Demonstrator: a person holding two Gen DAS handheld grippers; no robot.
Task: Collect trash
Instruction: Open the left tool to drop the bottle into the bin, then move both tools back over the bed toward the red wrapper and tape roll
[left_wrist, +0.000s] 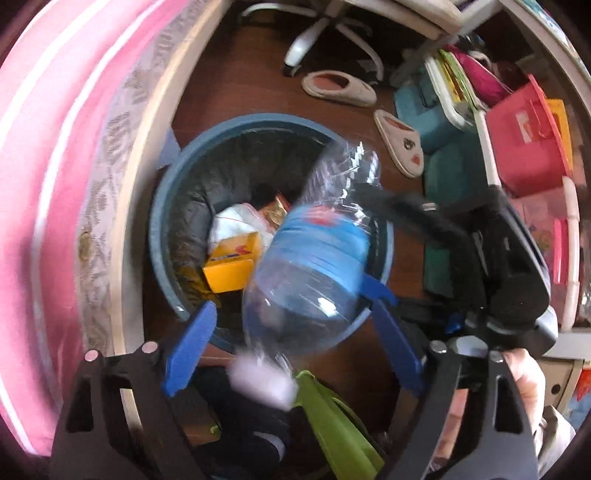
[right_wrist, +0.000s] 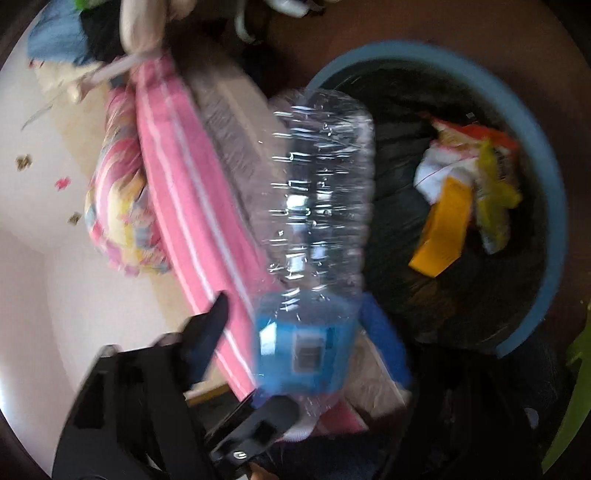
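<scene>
A clear plastic bottle (left_wrist: 314, 258) with a blue label hangs tilted over the round blue trash bin (left_wrist: 162, 229), its pale cap toward the camera. It sits between the blue fingers (left_wrist: 192, 343) of my left gripper (left_wrist: 293, 306), with a gap showing on the left side. In the right wrist view the same bottle (right_wrist: 317, 192) stands between the spread fingers of my right gripper (right_wrist: 295, 301), clear of the dark left finger (right_wrist: 218, 321). The bin (right_wrist: 554, 206) is lined with a black bag and holds a yellow box (left_wrist: 232, 266) and wrappers (right_wrist: 491, 192).
A bed with a pink cover (left_wrist: 55, 184) runs along the bin's left side. Two slippers (left_wrist: 340, 88) and a chair base (left_wrist: 314, 33) lie on the brown floor beyond. Crowded shelves with a pink box (left_wrist: 524, 147) stand at the right. A green bag (left_wrist: 332, 424) hangs below.
</scene>
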